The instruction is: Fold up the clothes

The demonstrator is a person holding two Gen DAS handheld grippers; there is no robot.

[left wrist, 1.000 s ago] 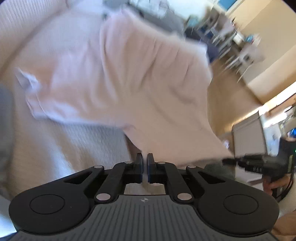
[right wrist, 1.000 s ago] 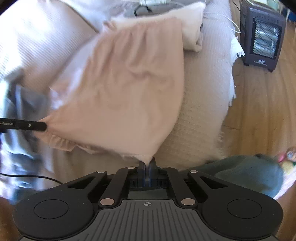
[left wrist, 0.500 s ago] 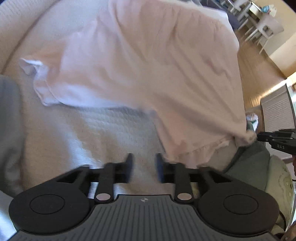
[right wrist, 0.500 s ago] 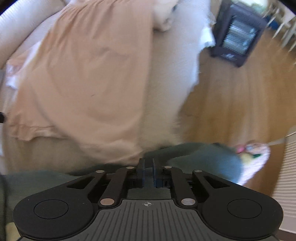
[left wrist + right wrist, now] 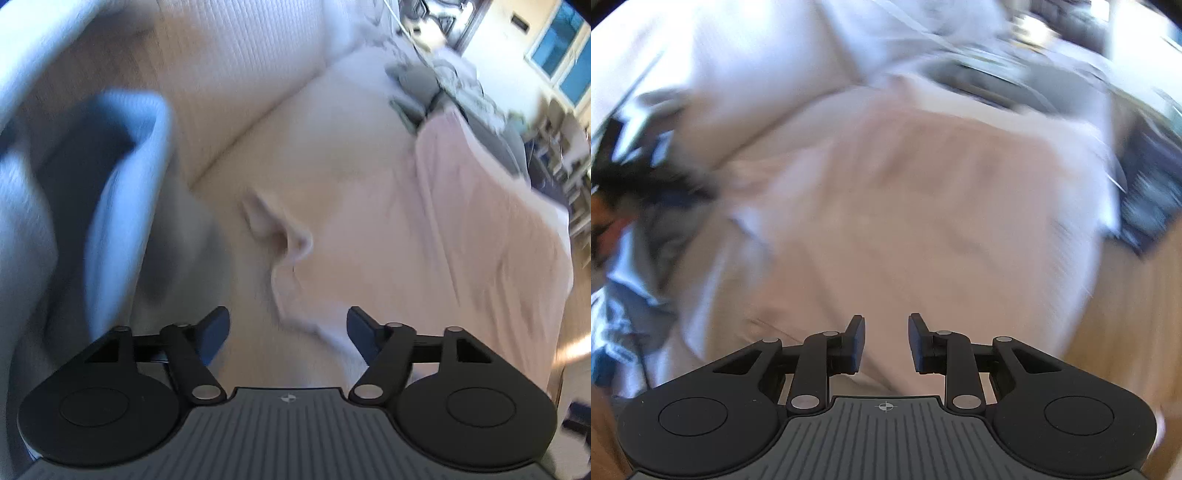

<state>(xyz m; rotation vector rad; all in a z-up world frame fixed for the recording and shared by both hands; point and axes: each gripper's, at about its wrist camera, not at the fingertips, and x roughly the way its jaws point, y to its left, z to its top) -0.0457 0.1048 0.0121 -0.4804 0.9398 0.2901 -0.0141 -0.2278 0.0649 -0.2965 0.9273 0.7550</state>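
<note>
A pale pink garment lies spread on the cream sofa seat, one sleeve curled up near the middle of the left wrist view. My left gripper hovers over the garment's near edge, jaws opening wide, nothing pinched between them. In the blurred right wrist view the same pink garment fills the middle. My right gripper is above its near hem, jaws opening, with no cloth between the pads.
A light blue garment is heaped at the left of the sofa. Grey clothes lie at the far end of the seat. Wooden floor shows to the right. The other hand-held gripper appears at the left, blurred.
Both grippers let go of the pink garment's corners and their jaws parted. The garment dropped flat onto the sofa. Both views swung across the sofa with heavy blur.
</note>
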